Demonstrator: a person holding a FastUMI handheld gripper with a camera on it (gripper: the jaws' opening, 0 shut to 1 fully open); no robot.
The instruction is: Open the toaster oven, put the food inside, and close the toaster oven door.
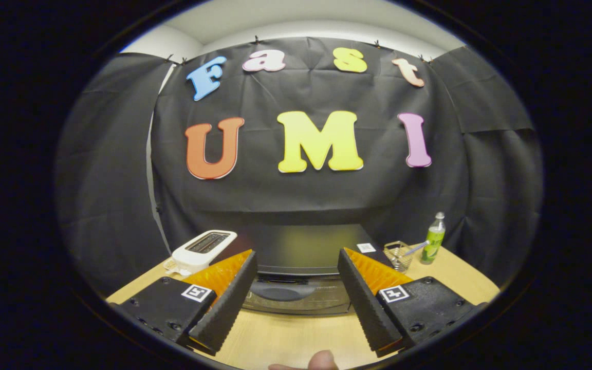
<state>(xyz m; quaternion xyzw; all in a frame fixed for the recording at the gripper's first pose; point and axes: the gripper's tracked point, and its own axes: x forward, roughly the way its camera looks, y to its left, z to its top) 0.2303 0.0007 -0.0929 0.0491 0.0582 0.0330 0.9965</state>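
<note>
A black toaster oven [301, 246] stands on the wooden table [285, 336], just ahead of my fingers. Below its dark top I see its front, with a greyish door [321, 303] and a dark handle [278, 293] across it. The door looks shut. My gripper [296, 254] is open, its black ridged, orange-sided fingers [226, 303] spread to either side of the oven front. Nothing is between them and they are touching nothing.
A white slot toaster [203, 249] sits left of the oven. To its right are a small wire basket [398, 254] with a utensil in it and a green bottle [435, 239]. A person's fingertip [321, 361] shows behind the fingers, near the table's front edge.
</note>
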